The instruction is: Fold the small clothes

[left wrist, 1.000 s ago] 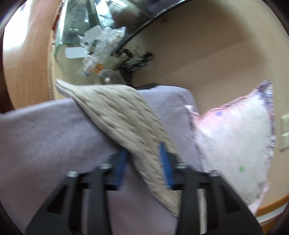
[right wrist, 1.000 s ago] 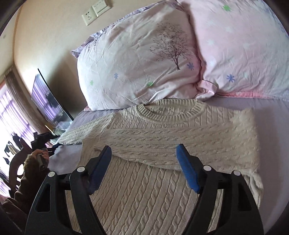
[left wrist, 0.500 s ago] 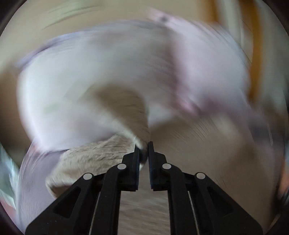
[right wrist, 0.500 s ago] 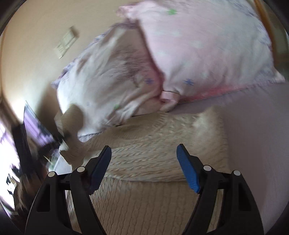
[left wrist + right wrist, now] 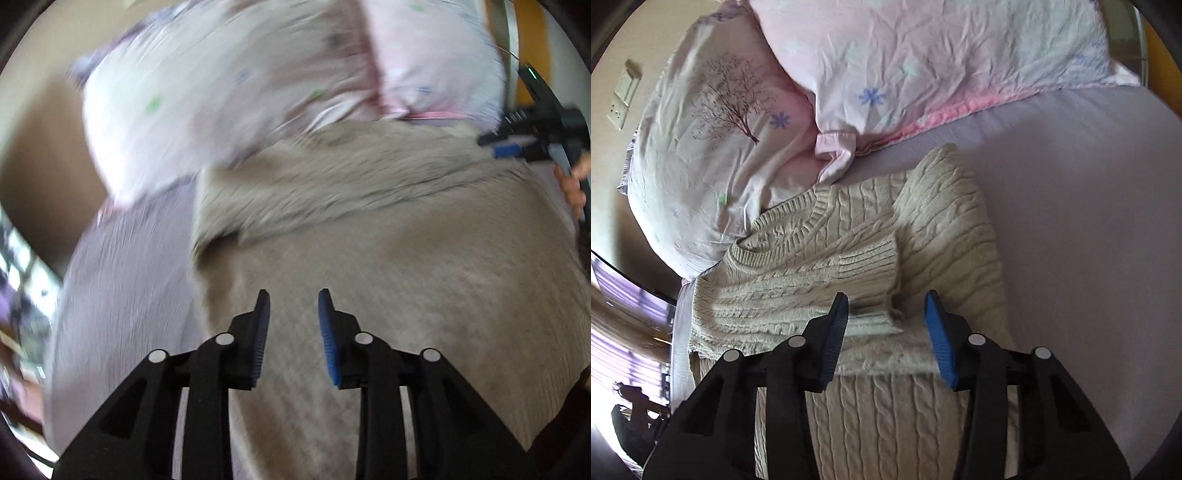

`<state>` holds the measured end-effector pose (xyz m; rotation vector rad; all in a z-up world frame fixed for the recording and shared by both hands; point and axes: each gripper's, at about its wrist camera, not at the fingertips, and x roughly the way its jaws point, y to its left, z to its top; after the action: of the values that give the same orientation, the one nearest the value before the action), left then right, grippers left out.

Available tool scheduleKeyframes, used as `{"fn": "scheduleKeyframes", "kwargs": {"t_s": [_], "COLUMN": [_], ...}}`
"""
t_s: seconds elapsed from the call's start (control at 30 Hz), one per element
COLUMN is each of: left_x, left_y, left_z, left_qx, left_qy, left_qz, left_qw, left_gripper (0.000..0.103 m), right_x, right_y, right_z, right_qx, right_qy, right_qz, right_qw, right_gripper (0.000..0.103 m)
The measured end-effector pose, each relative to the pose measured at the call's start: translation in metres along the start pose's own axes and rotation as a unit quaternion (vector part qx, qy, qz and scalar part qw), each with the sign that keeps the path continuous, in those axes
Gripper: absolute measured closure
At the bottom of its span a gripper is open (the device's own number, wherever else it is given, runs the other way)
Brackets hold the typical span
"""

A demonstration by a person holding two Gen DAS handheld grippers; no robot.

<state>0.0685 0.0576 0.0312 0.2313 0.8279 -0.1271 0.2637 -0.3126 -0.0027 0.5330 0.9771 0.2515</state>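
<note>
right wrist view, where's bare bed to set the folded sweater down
The widest bare patch is lavender sheet right of the cable-knit sweater, below the pink pillow. A thin strip shows left of the sweater. It is crowded at the top: the tree-print pillow touches the sweater's collar.

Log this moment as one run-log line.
stage: sleeves folded across sweater | left gripper: open, empty, over sweater body | right gripper: open, above sleeve cuff | surface: bed sheet

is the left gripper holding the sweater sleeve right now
No, the left gripper is open with nothing between its fingers, hovering over the beige sweater.
</note>
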Motion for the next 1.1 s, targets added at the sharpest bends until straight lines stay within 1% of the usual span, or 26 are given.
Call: {"fn": "scheduleKeyframes", "kwargs": {"t_s": [0.03,0.07,0.1,0.17,0.2,0.23,0.27,0.3,0.33,0.4,0.43,0.47,0.5,0.53,0.6,0.63,0.7,0.73,0.8,0.83,0.93,1.0,1.03,1.1], "left_x": [0.001,0.002,0.004,0.004,0.004,0.009,0.011,0.008,0.007,-0.001,-0.008,-0.006,-0.011,-0.014,-0.017,-0.019,-0.023,-0.025,-0.029,-0.031,-0.032,-0.037,-0.04,-0.043], "left_y": [0.008,0.014,0.017,0.02,0.021,0.023,0.022,0.021,0.02,0.027,0.034,0.039,0.047,0.056,0.074,0.081,0.088,0.089,0.085,0.081,0.067,0.06,0.058,0.057], "left_z": [-0.005,-0.01,-0.014,-0.019,-0.021,-0.019,-0.019,-0.018,-0.016,-0.017,-0.02,-0.018,-0.022,-0.028,-0.041,-0.05,-0.063,-0.07,-0.078,-0.081,-0.091,-0.097,-0.1,-0.106], "left_qx": [-0.014,-0.026,-0.038,-0.049,-0.053,-0.054,-0.054,-0.056,-0.058,-0.07,-0.081,-0.088,-0.101,-0.115,-0.155,-0.177,-0.201,-0.208,-0.209,-0.207,-0.199,-0.189,-0.188,-0.195], "left_qy": [0.007,0.014,0.022,0.028,0.028,0.028,0.026,0.023,0.02,0.007,0.001,0.0,0.002,0.009,0.032,0.042,0.051,0.052,0.051,0.053,0.067,0.067,0.069,0.075], "left_qz": [-0.004,-0.01,-0.015,-0.022,-0.025,-0.026,-0.03,-0.035,-0.04,-0.053,-0.061,-0.066,-0.077,-0.091,-0.131,-0.153,-0.176,-0.183,-0.194,-0.201,-0.218,-0.211,-0.21,-0.209], "left_qw": [0.9999,0.9995,0.9989,0.9981,0.9979,0.9978,0.9978,0.9976,0.9973,0.9961,0.9948,0.9939,0.9918,0.9891,0.9787,0.9714,0.9623,0.9595,0.9572,0.956,0.9531,0.9569,0.9569,0.9552], "left_gripper": [0.073,0.073,0.073,0.073,0.073,0.073,0.072,0.07,0.068,0.06,0.057,0.052,0.048,0.047,0.047,0.047,0.049,0.049,0.053,0.054,0.056,0.058,0.06,0.063], "right_x": [0.009,0.009,0.002,-0.028,-0.038,-0.043,-0.042,-0.038,-0.036,-0.046,-0.059,-0.069,-0.08,-0.09,-0.103,-0.11,-0.114,-0.118,-0.119,-0.121,-0.129,-0.131,-0.133,-0.136], "right_y": [0.004,0.009,0.013,0.016,0.012,0.007,0.002,-0.001,-0.008,-0.016,-0.022,-0.024,-0.029,-0.037,-0.048,-0.061,-0.071,-0.079,-0.081,-0.079,-0.071,-0.063,-0.058,-0.047], "right_z": [-0.002,-0.003,-0.003,0.005,0.009,0.012,0.015,0.016,0.012,0.0,-0.012,-0.022,-0.035,-0.05,-0.072,-0.088,-0.108,-0.123,-0.14,-0.149,-0.17,-0.185,-0.192,-0.206], "right_qx": [-0.008,-0.02,-0.032,-0.036,-0.024,-0.014,-0.018,-0.026,-0.02,-0.014,-0.018,-0.022,-0.029,-0.032,-0.021,-0.008,0.009,0.019,0.025,0.025,0.023,0.016,0.006,-0.014], "right_qy": [0.017,0.009,-0.013,-0.086,-0.107,-0.116,-0.11,-0.092,-0.068,-0.055,-0.054,-0.057,-0.055,-0.047,-0.03,-0.02,-0.01,-0.005,0.005,0.009,0.016,0.033,0.037,0.049], "right_qz": [0.018,0.012,0.001,-0.009,-0.012,-0.02,-0.046,-0.066,-0.072,-0.051,-0.027,-0.011,0.003,0.012,0.023,0.033,0.048,0.06,0.073,0.08,0.117,0.148,0.155,0.169], "right_qw": [1.0,1.0,0.999,0.996,0.994,0.993,0.993,0.993,0.995,0.997,0.998,0.998,0.998,0.998,0.999,0.999,0.999,0.998,0.997,0.996,0.993,0.988,0.987,0.984], "right_gripper": [0.094,0.094,0.095,0.096,0.096,0.096,0.096,0.095,0.094,0.085,0.064,0.041,0.036,0.036,0.037,0.037,0.042,0.048,0.053,0.058,0.06,0.063,0.067,0.067]}}
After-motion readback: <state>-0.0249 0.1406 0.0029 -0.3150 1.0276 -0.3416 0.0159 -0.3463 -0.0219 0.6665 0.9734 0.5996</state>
